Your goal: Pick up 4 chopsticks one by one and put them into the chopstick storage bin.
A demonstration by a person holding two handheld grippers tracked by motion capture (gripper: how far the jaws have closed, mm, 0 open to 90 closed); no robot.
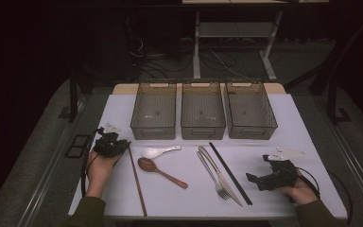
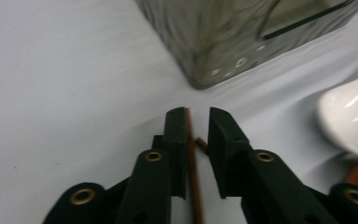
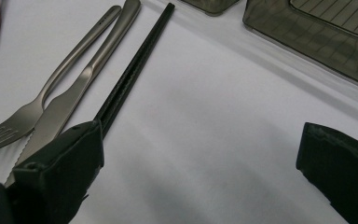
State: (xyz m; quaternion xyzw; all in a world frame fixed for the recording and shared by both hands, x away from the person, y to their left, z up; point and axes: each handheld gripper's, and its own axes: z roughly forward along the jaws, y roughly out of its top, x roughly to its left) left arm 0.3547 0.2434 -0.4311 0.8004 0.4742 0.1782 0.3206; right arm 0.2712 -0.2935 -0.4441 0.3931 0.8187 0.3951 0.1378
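Note:
My left gripper [image 1: 124, 144] rests at the far end of a pair of brown chopsticks [image 1: 137, 182] on the white table. In the left gripper view one brown chopstick [image 2: 192, 158] lies between the jaws against the left one, with a gap to the right one, so the left gripper [image 2: 197, 116] is open. My right gripper [image 1: 257, 168] sits near the table's right front, and in its own view the right gripper [image 3: 200, 140] stands wide open over bare table with nothing between its jaws. Black chopsticks [image 3: 130, 74] run past its left jaw.
Three smoky clear bins [image 1: 153, 130] [image 1: 203, 130] [image 1: 251, 130] stand in a row at the back. A white spoon [image 1: 158, 151], a wooden spoon [image 1: 163, 172], a fork [image 1: 212, 172], a knife [image 1: 223, 182] and black chopsticks [image 1: 230, 172] lie mid-table.

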